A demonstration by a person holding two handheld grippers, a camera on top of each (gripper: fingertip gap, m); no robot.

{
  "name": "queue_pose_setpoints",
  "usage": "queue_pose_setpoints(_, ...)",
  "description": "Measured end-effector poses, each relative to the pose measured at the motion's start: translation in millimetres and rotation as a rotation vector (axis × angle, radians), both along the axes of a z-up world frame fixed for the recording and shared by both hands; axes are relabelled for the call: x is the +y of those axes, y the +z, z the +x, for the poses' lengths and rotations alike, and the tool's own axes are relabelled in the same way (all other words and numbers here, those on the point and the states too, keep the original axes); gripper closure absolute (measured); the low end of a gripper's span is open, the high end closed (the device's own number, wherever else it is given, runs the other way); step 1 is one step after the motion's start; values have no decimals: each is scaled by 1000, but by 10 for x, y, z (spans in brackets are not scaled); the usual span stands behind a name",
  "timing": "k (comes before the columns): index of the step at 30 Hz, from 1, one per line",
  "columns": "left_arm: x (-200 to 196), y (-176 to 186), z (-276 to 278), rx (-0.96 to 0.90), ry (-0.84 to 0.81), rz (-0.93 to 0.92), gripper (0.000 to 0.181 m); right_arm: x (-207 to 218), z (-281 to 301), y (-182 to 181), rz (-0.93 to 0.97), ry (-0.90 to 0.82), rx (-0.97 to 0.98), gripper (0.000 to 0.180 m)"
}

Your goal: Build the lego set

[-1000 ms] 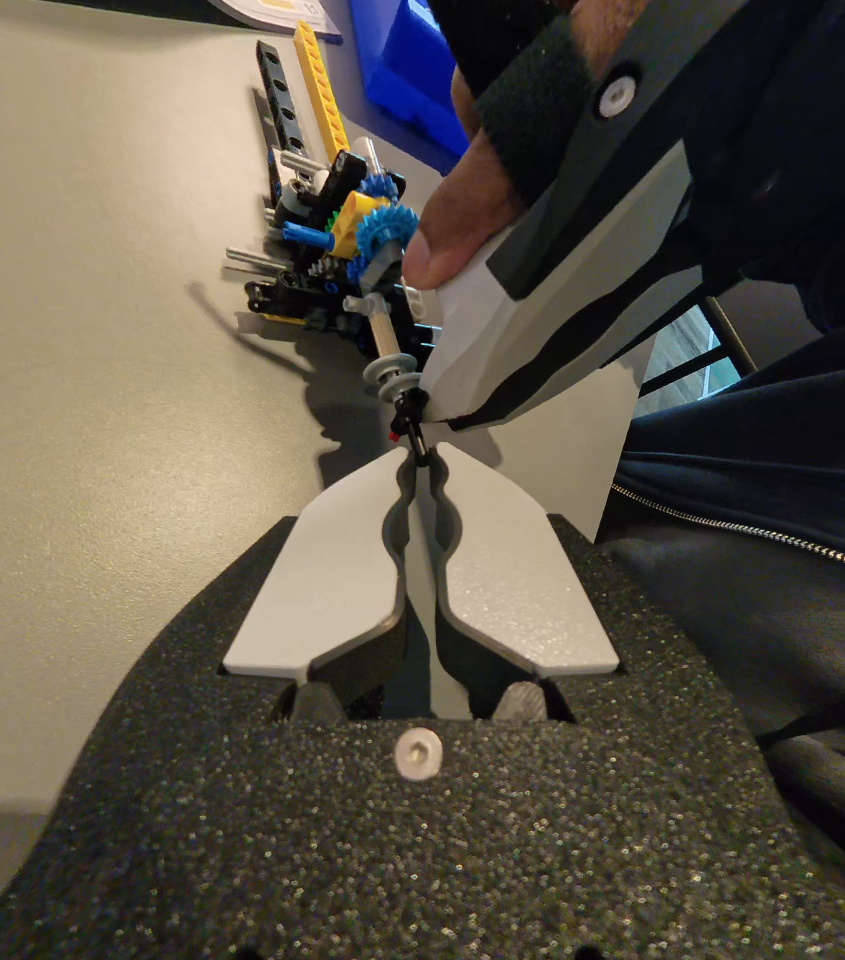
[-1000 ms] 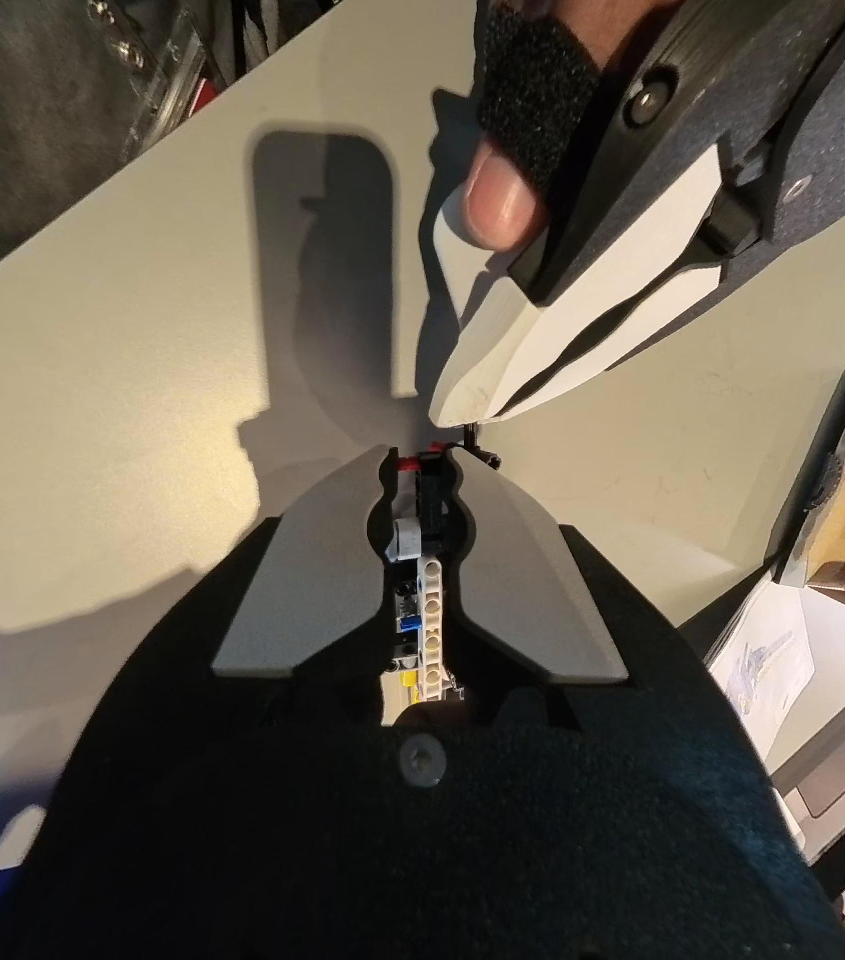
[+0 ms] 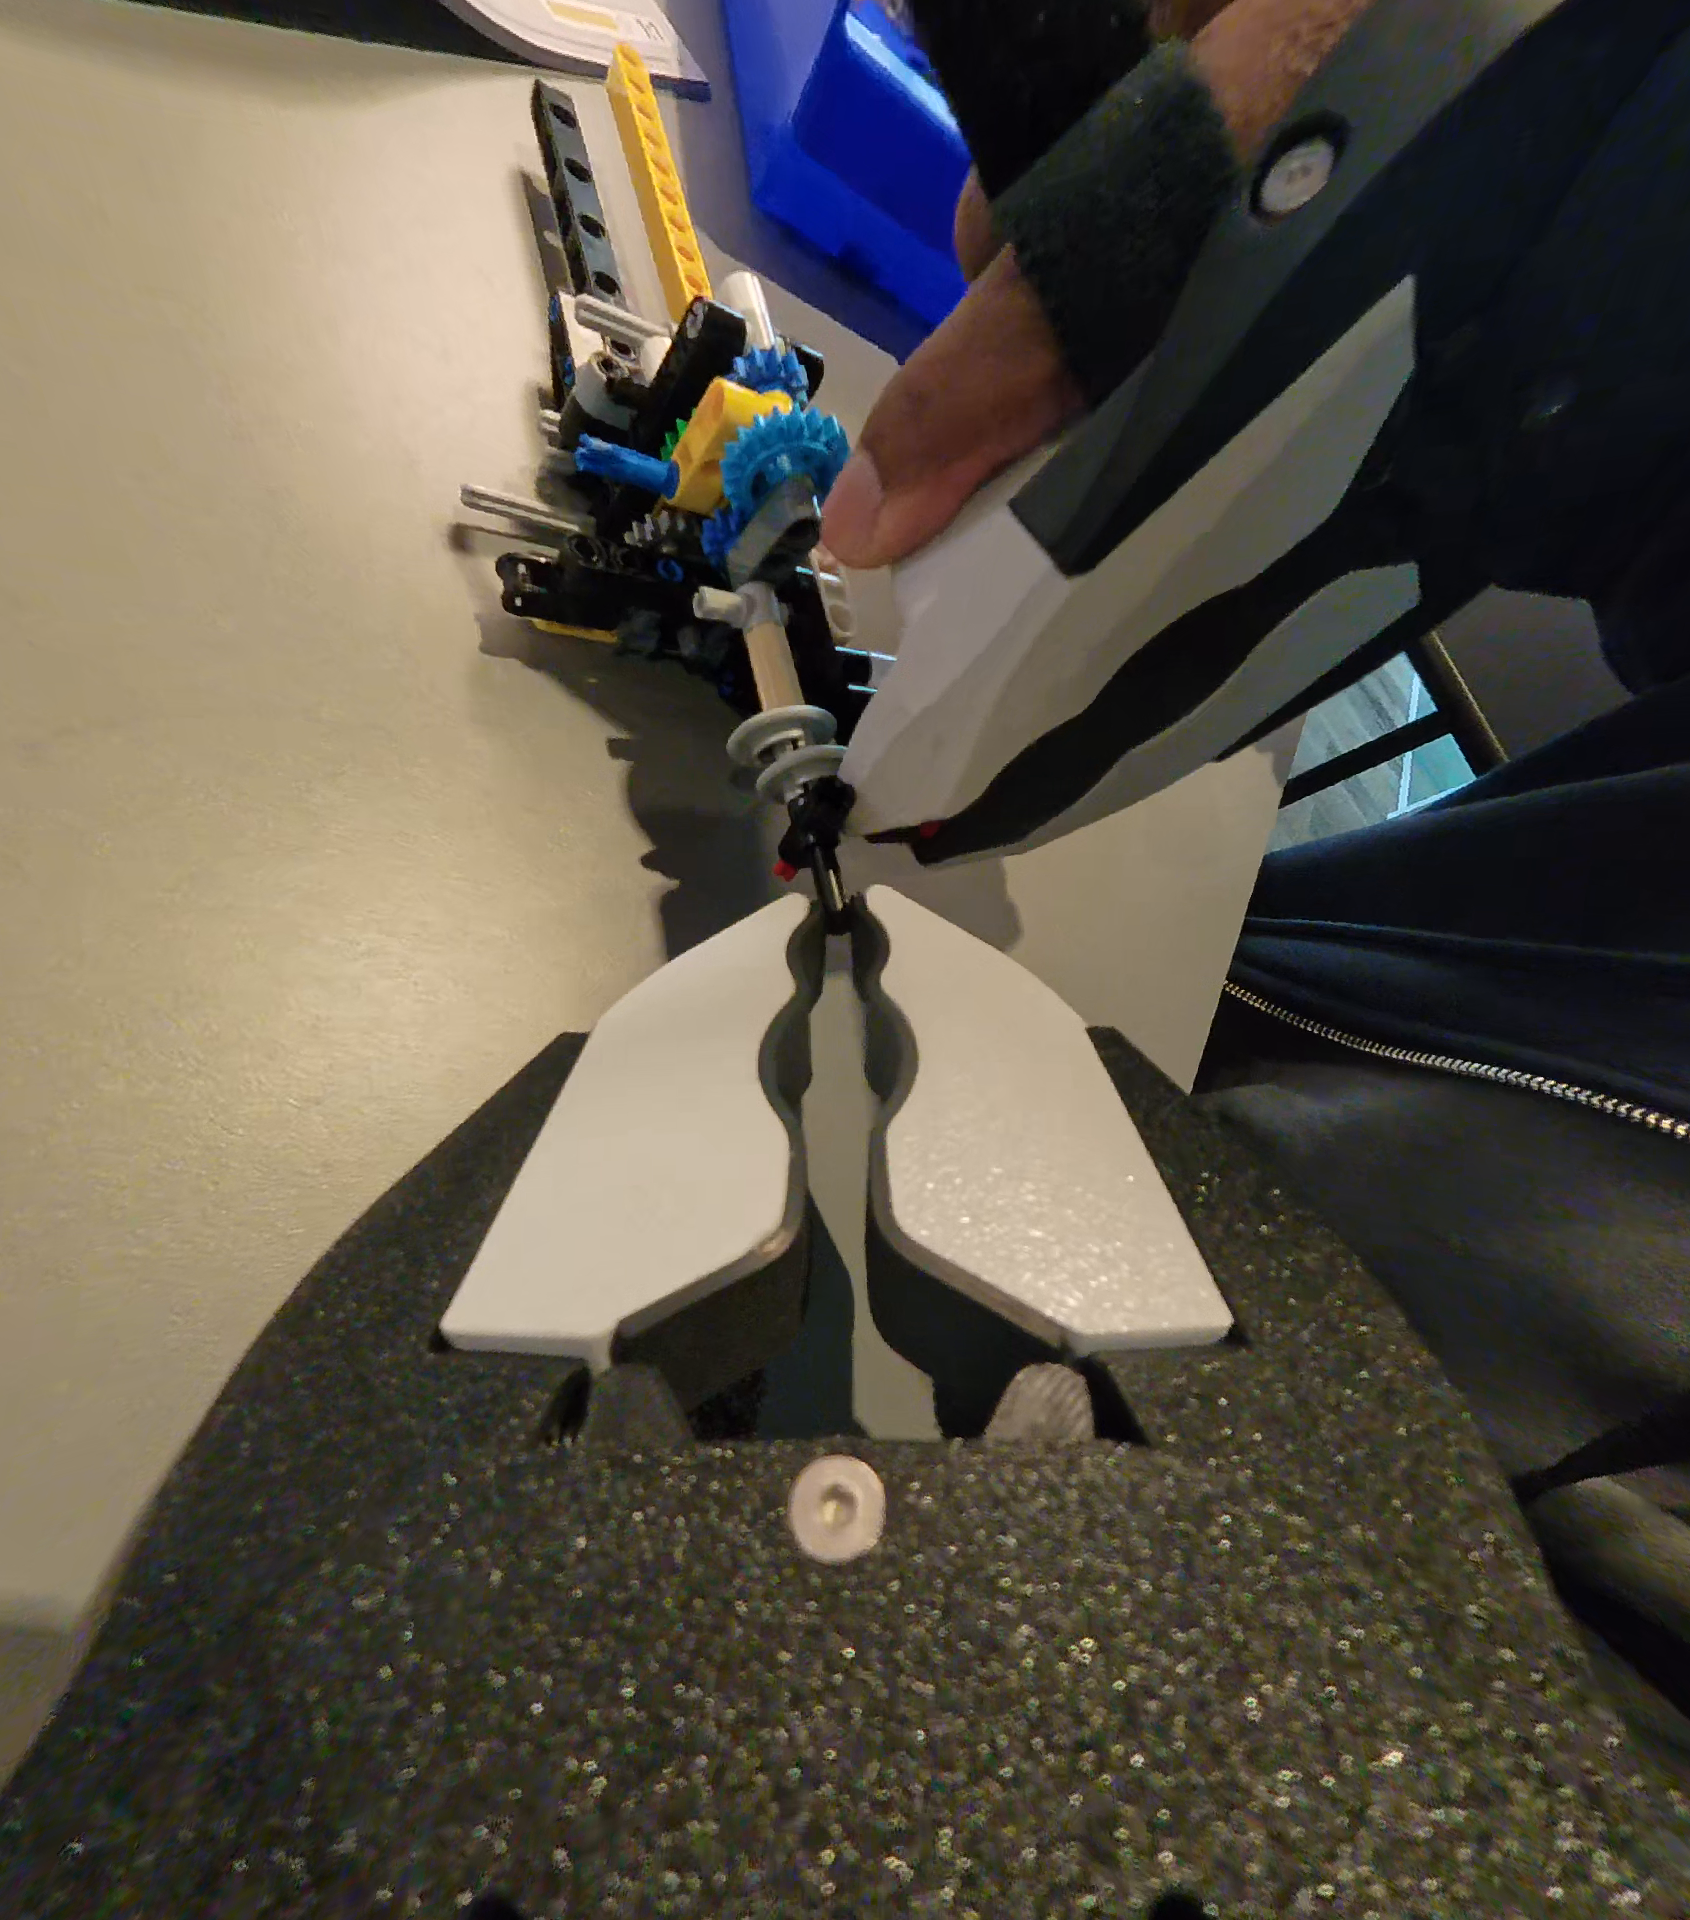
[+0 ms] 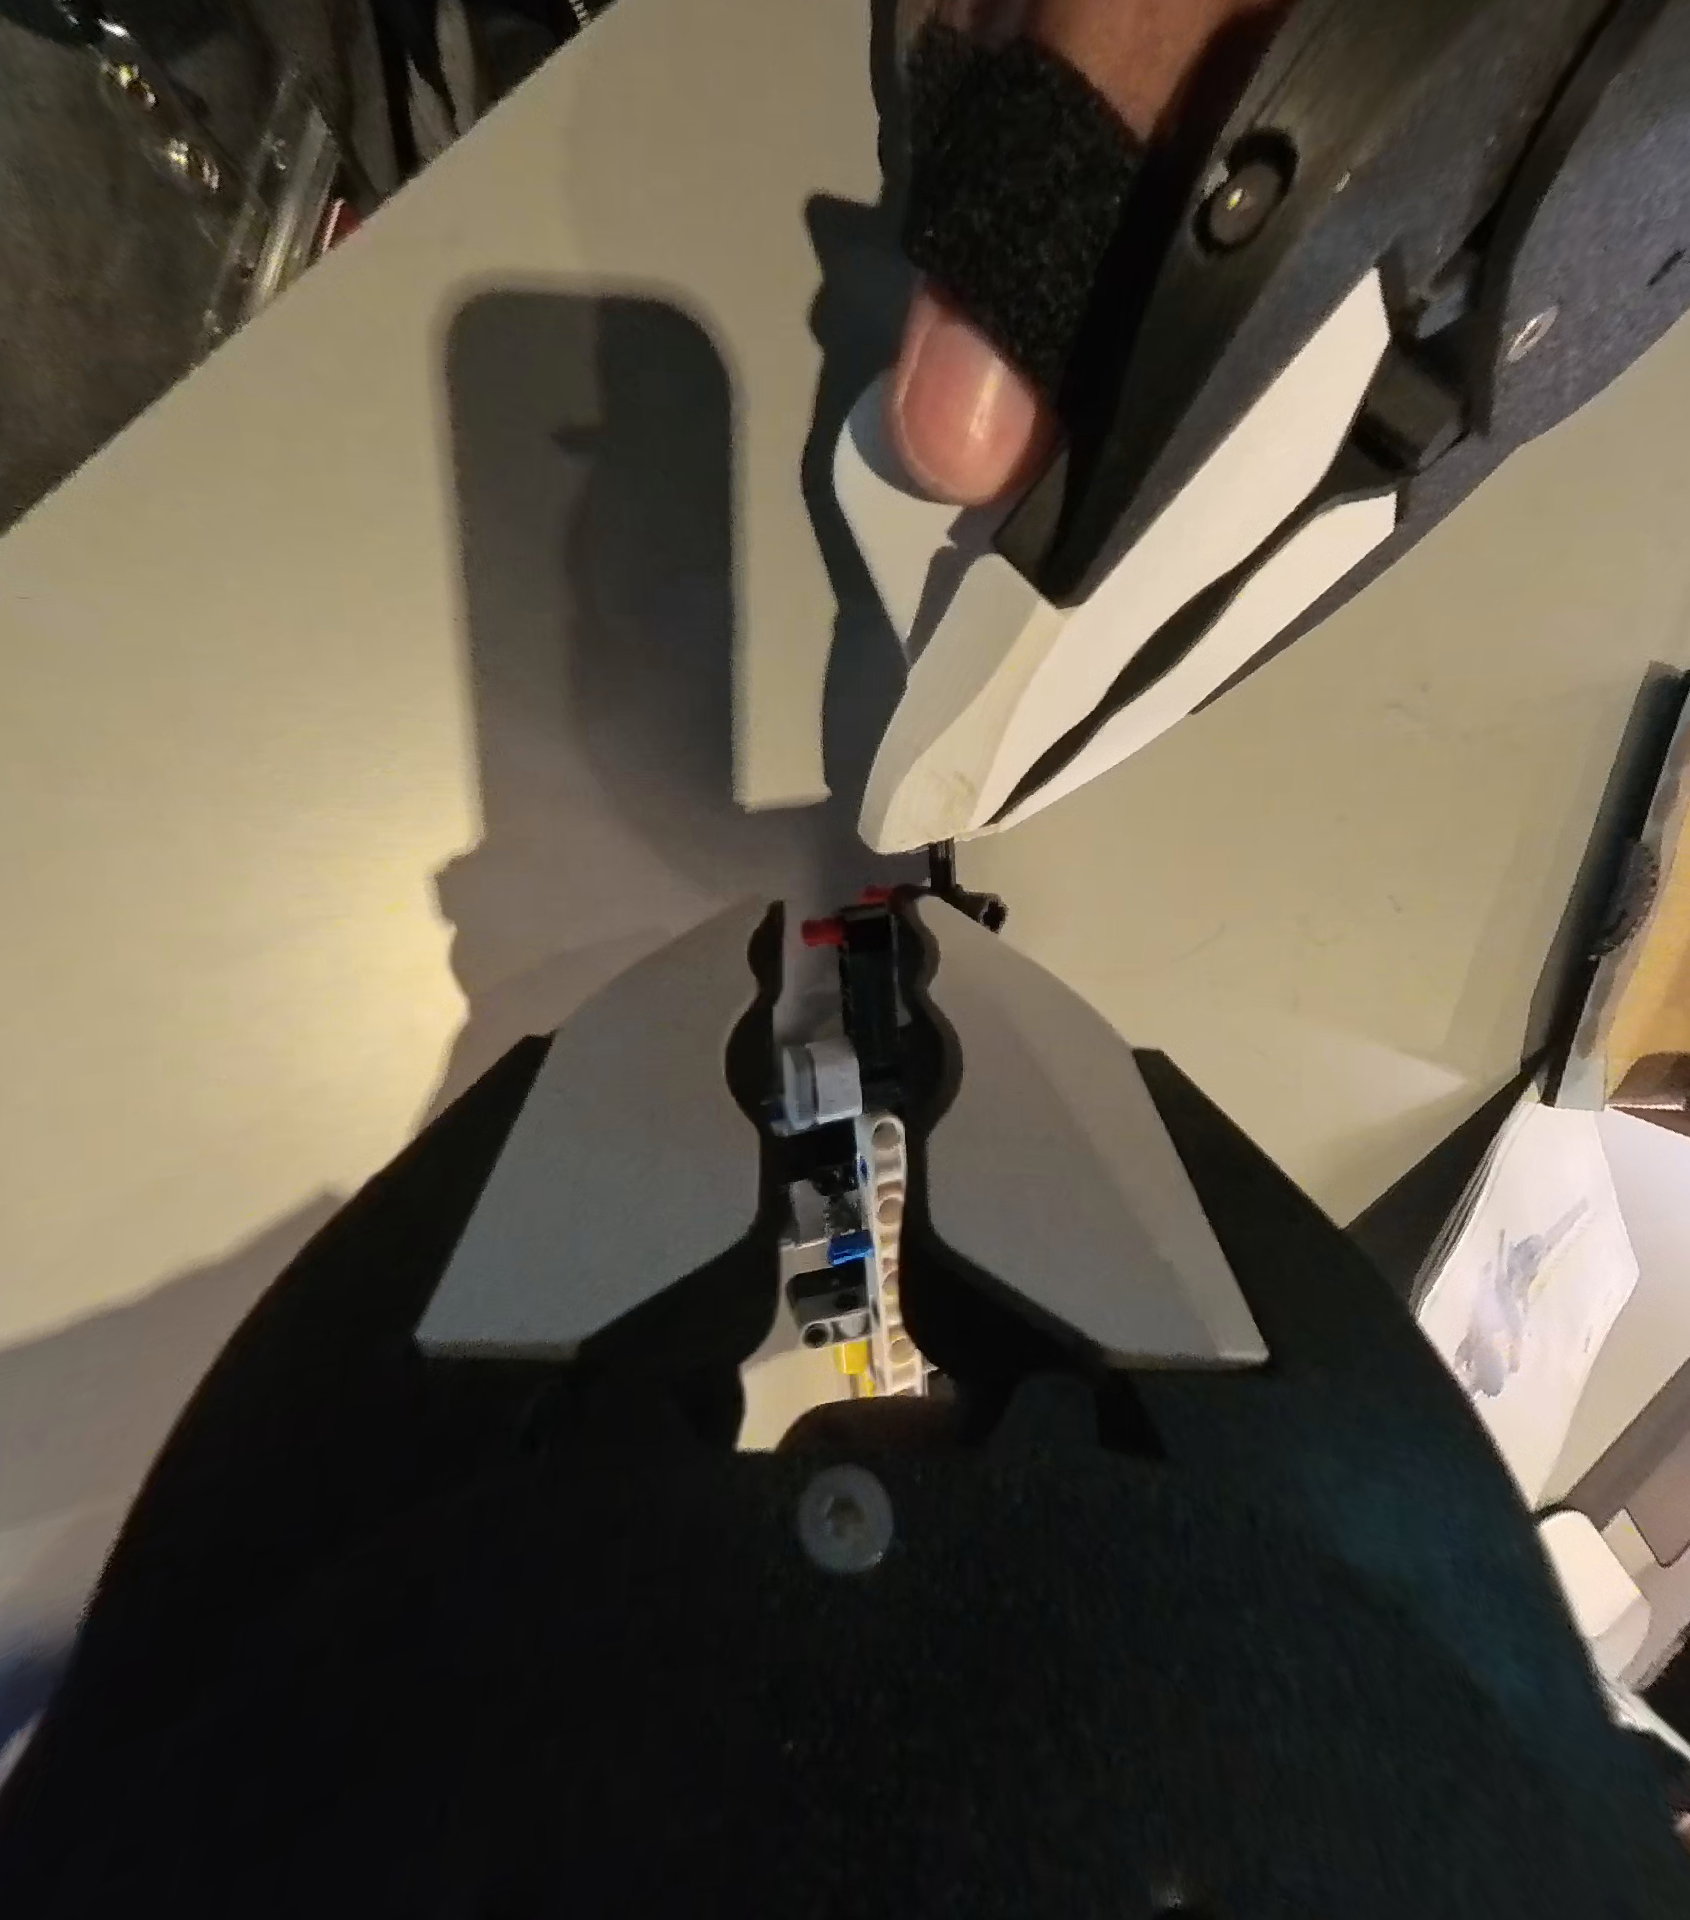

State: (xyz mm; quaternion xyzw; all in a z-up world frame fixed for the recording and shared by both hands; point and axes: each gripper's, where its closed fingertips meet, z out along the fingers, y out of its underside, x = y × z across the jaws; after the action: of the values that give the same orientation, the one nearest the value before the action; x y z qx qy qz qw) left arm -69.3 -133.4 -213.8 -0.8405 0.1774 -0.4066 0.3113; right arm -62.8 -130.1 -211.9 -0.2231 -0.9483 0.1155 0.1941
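Note:
The partly built lego assembly (image 3: 695, 488) has blue gears, a yellow beam, black beams and a tan axle with grey bushes. My right gripper (image 3: 908, 826) is shut on its near end. In the right wrist view the right gripper (image 4: 846, 920) clamps the assembly's black and white parts (image 4: 867, 997) between its fingers. My left gripper (image 3: 836, 920) is shut on a small black pin piece (image 3: 825, 878), which touches the assembly's tip by a red stud. The left gripper (image 4: 934, 831) also shows in the right wrist view, with the black pin piece (image 4: 955, 883) at its tips.
A blue bin (image 3: 862, 197) and a paper booklet (image 3: 571, 31) lie beyond the assembly on the grey table (image 3: 197, 727). A person's dark zipped jacket (image 3: 1547, 1039) is at the table edge. Papers and boxes (image 4: 1547, 1247) lie past the table's other edge. Both grippers' tips are close together, under 4 cm apart.

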Motion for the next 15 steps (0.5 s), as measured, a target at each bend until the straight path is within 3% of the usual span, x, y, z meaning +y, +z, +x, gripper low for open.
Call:
queue_pose_setpoints(6,-7,0,5,1,-5,1,176,7,39,66,-4,-15,22,151)
queue_pose_setpoints(15,-11,2,2,3,-4,4,176,10,22,28,32,13,24,164)
